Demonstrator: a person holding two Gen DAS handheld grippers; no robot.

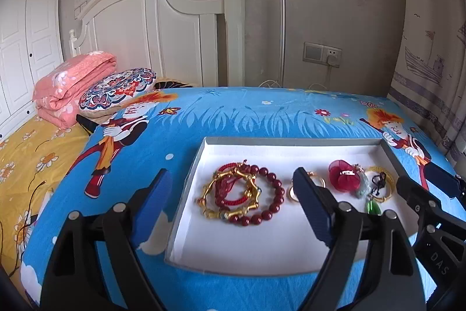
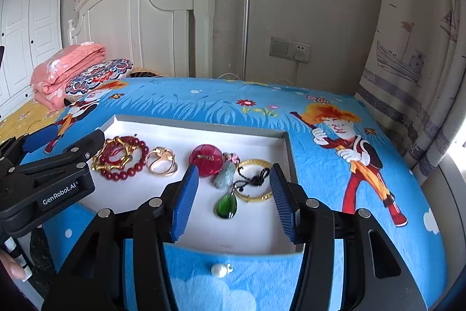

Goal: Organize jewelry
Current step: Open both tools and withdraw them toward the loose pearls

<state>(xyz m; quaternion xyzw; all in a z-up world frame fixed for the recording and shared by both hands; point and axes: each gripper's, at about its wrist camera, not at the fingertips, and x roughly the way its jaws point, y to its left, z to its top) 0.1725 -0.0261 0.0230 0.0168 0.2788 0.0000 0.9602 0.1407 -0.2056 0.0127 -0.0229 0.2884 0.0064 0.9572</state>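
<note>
Two views. Left wrist: my left gripper (image 1: 233, 194) gapes wide, empty, over the tray (image 1: 291, 142); bangles (image 1: 230, 191) at 12. Right wrist: my right gripper (image 2: 234, 194) stands half-open, empty; a pearl (image 2: 219, 270) lies outside at 6, and I may nudge it off the bed (image 2: 320, 165).

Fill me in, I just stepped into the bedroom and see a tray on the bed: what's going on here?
A person is sorting jewelry with a hand-held gripper in each hand. The white tray on the blue bedspread already holds a red bead bracelet, gold bangles, rings, a red ornament and a green pendant. Both the left hand-held gripper and right hand-held gripper stand open over the tray, gripping nothing. A white pearl piece lies outside the tray on the bedspread.
</note>
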